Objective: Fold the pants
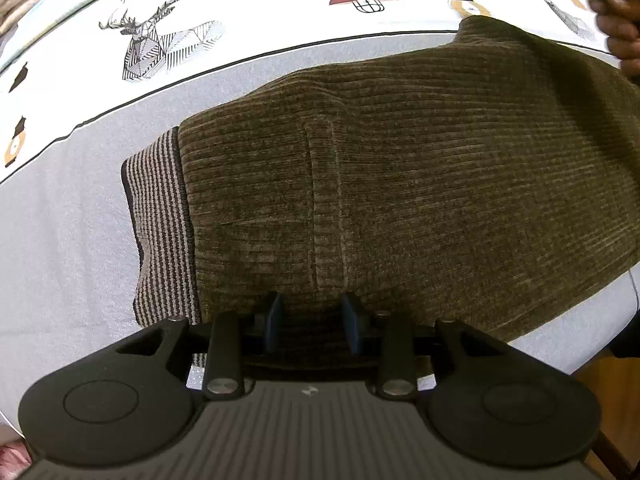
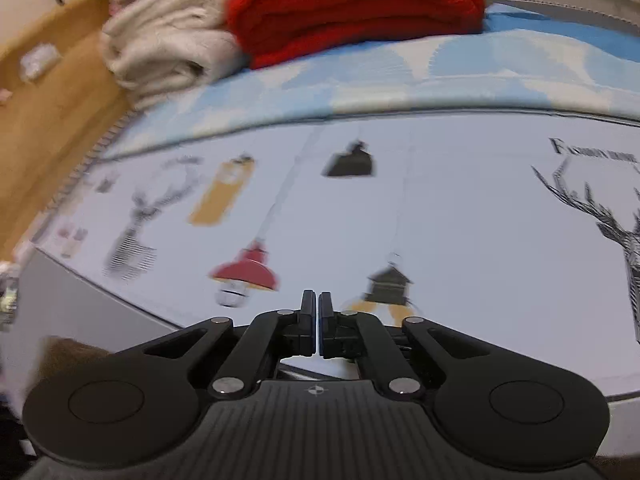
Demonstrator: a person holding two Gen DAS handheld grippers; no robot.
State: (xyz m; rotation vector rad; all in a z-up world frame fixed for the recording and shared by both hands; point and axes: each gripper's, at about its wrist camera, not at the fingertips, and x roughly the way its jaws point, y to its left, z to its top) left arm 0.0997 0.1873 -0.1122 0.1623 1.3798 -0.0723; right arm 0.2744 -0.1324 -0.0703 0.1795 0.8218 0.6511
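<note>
Judging by how compactly they lie, the brown ribbed pants [image 1: 400, 184] are already folded at least once, striped waistband [image 1: 164, 224] at the left, resting on the grey and printed bed sheet [image 1: 72, 220]. Directly above their near edge, the left claw [image 1: 312, 320] points down with its jaws partly apart, pressing on nothing. Empty and closed, the right claw [image 2: 316, 320] hangs over bare sheet, beyond the pants. Probably one more fold remains, or only tidying.
</note>
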